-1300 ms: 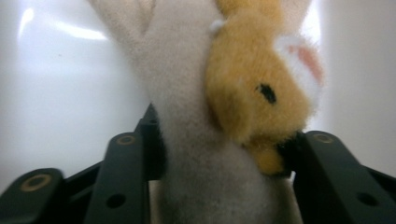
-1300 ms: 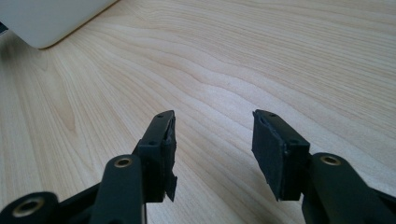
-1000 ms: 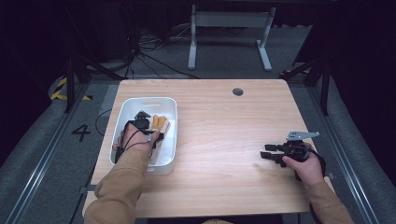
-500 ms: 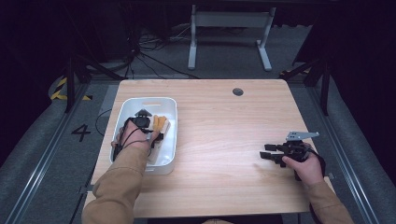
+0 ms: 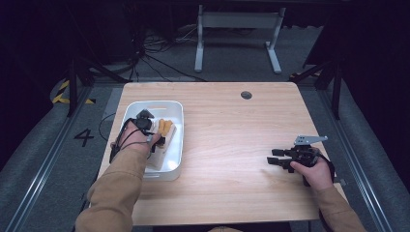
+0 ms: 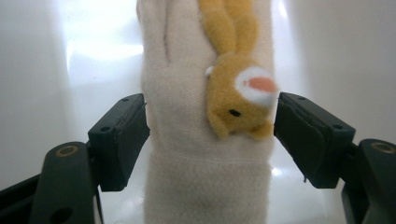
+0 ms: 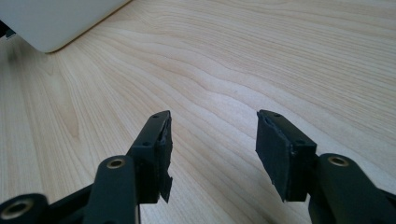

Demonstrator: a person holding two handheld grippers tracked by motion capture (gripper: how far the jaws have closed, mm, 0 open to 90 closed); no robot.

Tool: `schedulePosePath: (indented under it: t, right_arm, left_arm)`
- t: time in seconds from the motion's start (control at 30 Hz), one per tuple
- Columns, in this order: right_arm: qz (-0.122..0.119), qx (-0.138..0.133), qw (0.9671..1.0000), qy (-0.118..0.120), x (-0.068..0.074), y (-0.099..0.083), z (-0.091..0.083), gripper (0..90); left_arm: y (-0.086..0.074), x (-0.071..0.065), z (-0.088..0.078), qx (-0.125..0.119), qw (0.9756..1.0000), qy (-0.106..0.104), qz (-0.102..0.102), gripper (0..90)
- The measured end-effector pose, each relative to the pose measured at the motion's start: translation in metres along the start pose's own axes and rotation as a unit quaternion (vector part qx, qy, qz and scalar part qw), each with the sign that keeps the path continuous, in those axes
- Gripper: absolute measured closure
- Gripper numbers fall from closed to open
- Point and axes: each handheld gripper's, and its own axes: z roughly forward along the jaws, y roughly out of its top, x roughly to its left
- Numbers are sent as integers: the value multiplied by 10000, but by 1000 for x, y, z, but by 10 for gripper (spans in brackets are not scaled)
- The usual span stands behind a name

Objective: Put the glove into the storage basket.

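Where the left hand (image 5: 137, 141) reaches into the white tub (image 5: 177, 126) on the left part of the wooden desk (image 5: 232, 130), the left gripper (image 6: 210, 135) stands over a cream glove (image 6: 187, 154) that lies on the tub floor. In the left gripper view its jaws are set wide, one on each side of the glove. The left jaw is just beside the edge of the glove, and the right jaw is just beside a small yellow plush animal (image 6: 238, 88) that sits on the glove. I cannot tell if the jaws touch the fabric, but the glove does not look pressed. The animal has a black eye and a white patch with an orange centre. In the high view the glove (image 5: 159, 157) lies along the right half of the tub, and the yellow plush (image 5: 165, 126) shows beyond the hand.

The right hand (image 5: 314, 171) rests at the right part of the desk, well apart from the tub. It holds the right gripper (image 5: 273, 156) low over the bare wood, with a grey three-cornered plate (image 5: 309, 139) on top, and the jaws point toward the left. In the right gripper view the right gripper (image 7: 212, 144) has its jaws wide apart with nothing between them. A corner of the white tub (image 7: 56, 23) appears far off at the upper left of that view.
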Motion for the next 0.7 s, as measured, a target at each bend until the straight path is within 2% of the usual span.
schedulePosePath:
  t: [0.1, 0.23, 0.27, 0.3, 0.33, 0.37, 0.4, 0.43, 0.47, 0.5, 0.57, 0.6, 0.7]
  right_arm:
    - [-50, 35, 10000, 48, 1, 2, 4, 463]
    - [-81, 52, 9999, 59, 2, 3, 6, 463]
    - [-77, 53, 9999, 56, 1, 3, 6, 463]
    - [-77, 53, 9999, 56, 1, 3, 6, 463]
    - [-67, 54, 9999, 61, 1, 4, 7, 463]
    - [-67, 54, 9999, 61, 1, 4, 7, 463]
    - [-77, 53, 9999, 51, 2, 4, 6, 463]
    - [-74, 55, 9999, 48, 2, 4, 6, 462]
    - [-69, 56, 10000, 43, 2, 4, 6, 462]
    - [-69, 56, 10000, 43, 2, 4, 6, 462]
    - [-82, 59, 9999, 39, 3, 3, 6, 461]
    - [-57, 66, 10000, 35, 3, 3, 5, 461]
    - [-53, 81, 10000, 14, 3, 0, 4, 461]
  left_arm:
    - [1, 1, -7, 33, 9999, 72, 85, 266]
    - [0, -1, -20, -151, 9998, 33, 144, 282]
    - [0, -4, -28, -224, 9995, -58, 219, 282]
    - [0, -4, -28, -224, 9995, -58, 219, 283]
    - [0, -8, -36, -289, 9989, -171, 327, 292]
    - [0, -8, -36, -289, 9989, -171, 327, 301]
    - [0, -14, -45, -424, 9972, -348, 499, 303]
    - [0, -14, -45, -424, 9972, -348, 499, 304]
    - [-1, -22, -53, -660, 9933, -626, 716, 302]
    - [-1, -22, -53, -660, 9933, -626, 716, 300]
    - [-2, -31, -60, -756, 9894, -822, 929, 297]
    - [-3, -36, -64, -837, 9868, -874, 1076, 300]
    - [-5, -51, -74, -1059, 9770, -1101, 1484, 304]
